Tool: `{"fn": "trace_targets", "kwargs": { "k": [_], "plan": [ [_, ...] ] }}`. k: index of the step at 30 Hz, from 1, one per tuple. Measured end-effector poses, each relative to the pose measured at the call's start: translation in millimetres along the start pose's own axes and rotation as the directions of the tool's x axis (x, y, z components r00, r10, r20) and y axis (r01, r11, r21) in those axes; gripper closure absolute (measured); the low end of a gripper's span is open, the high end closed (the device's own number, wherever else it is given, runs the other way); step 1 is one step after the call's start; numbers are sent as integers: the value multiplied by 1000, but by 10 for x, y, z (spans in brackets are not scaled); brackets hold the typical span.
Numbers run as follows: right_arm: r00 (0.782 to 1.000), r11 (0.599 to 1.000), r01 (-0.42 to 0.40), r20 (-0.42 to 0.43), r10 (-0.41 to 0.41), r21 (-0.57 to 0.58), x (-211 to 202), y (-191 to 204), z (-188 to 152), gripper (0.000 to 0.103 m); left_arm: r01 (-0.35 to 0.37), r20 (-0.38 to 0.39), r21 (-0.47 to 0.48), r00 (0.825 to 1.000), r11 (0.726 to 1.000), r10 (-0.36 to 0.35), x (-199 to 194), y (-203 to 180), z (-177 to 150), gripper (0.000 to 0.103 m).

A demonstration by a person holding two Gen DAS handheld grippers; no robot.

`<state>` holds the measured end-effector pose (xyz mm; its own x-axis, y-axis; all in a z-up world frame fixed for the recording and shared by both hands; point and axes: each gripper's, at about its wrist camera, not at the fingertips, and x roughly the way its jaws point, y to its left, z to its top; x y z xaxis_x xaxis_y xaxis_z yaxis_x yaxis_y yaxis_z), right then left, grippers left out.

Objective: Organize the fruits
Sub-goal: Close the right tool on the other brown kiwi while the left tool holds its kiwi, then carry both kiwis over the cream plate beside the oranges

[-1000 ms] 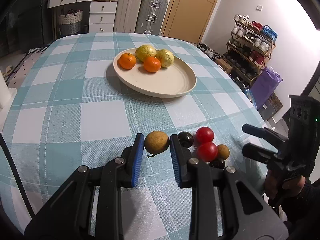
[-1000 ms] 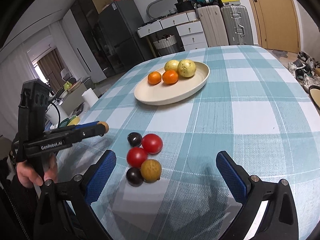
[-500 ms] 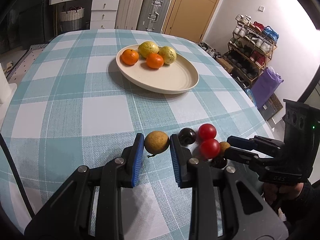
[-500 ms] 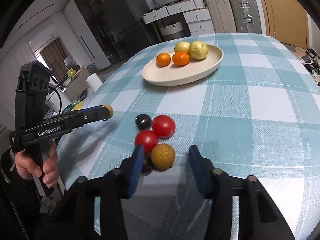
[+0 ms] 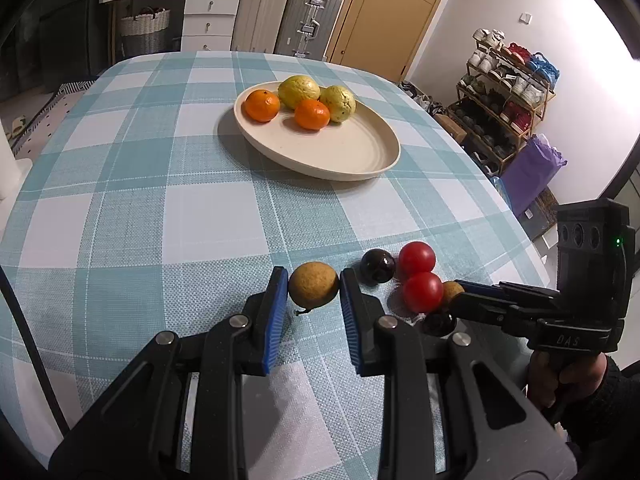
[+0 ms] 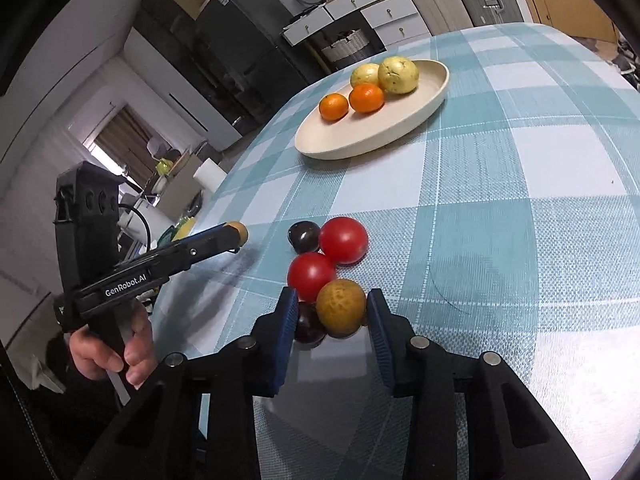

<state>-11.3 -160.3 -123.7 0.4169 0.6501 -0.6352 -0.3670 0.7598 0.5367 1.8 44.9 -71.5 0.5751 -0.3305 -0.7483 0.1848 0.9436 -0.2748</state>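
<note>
Left gripper (image 5: 313,286) pinching a round, tan, rough-skinned fruit (image 5: 313,284) near the table's near edge; no clear long axis, stem stub (image 5: 301,312) downward. Right gripper (image 6: 341,308) just closed, pinching a speckled yellow-brown fruit (image 6: 341,307) beside two red tomatoes (image 6: 343,240).

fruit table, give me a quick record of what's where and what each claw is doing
plate: two oranges, two yellow-green fruits, at its far side
loose cluster on cloth: two tomatoes, two dark fruits
left claw: shut on one brown fruit, clear of the cluster
right claw: jaws just closing, pads against a second brown fruit at the cluster's near edge
left to do: neither brown fruit on the plate yet
</note>
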Motion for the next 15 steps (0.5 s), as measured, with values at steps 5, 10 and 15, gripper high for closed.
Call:
{"fn": "trace_targets", "kwargs": {
  "k": [5, 10, 15],
  "plan": [
    [1000, 1000, -8, 13, 8, 22, -22, -33, 0, 77, 1, -2, 0, 1000, 1000, -1, 13, -19, -4, 79],
    [1000, 999, -20, 12, 19, 36, -13, -50, -10, 77, 1, -6, 4, 1000, 1000, -1, 24, -30, 0, 79],
    [999, 1000, -9, 45, 8, 26, -84, -36, 11, 77, -2, 4, 11, 1000, 1000, 2, 20, -51, 26, 79]
  ]
}}
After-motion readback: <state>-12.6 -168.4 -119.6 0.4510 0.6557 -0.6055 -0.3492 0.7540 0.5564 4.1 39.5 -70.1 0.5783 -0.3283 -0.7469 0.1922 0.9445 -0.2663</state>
